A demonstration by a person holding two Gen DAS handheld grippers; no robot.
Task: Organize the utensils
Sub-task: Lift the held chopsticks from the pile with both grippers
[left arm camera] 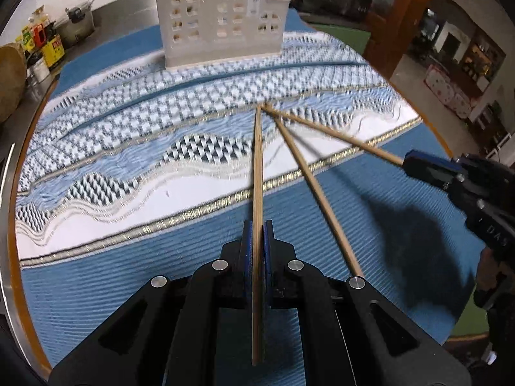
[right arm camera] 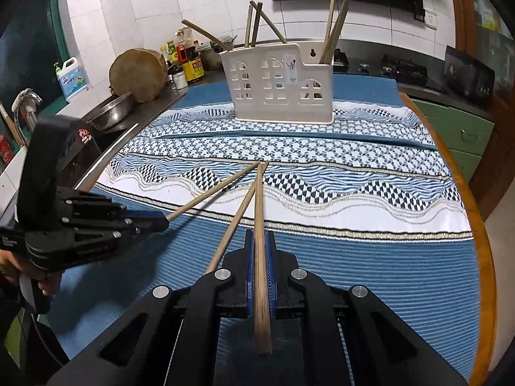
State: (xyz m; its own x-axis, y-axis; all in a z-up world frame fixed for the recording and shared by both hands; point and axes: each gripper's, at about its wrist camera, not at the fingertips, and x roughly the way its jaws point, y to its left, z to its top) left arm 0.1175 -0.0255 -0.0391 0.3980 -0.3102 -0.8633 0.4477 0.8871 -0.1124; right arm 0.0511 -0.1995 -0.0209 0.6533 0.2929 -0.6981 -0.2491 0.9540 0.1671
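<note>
Left wrist view: the left gripper (left arm camera: pixel 257 234) is clamped on one chopstick (left arm camera: pixel 257 167). A loose chopstick (left arm camera: pixel 309 180) lies beside it on the blue patterned cloth (left arm camera: pixel 96 167), short of the white holder (left arm camera: pixel 222 22). The right gripper (left arm camera: pixel 410 162) pinches a third chopstick (left arm camera: pixel 334 132).

Right wrist view: the right gripper (right arm camera: pixel 260 241) grips its chopstick (right arm camera: pixel 260 212). Only this view shows the chopsticks standing in the holder (right arm camera: pixel 280 80), the steel bowl (right arm camera: pixel 111 112) left of it, and a hand (right arm camera: pixel 42 281) carrying the left gripper (right arm camera: pixel 162 222).
</note>
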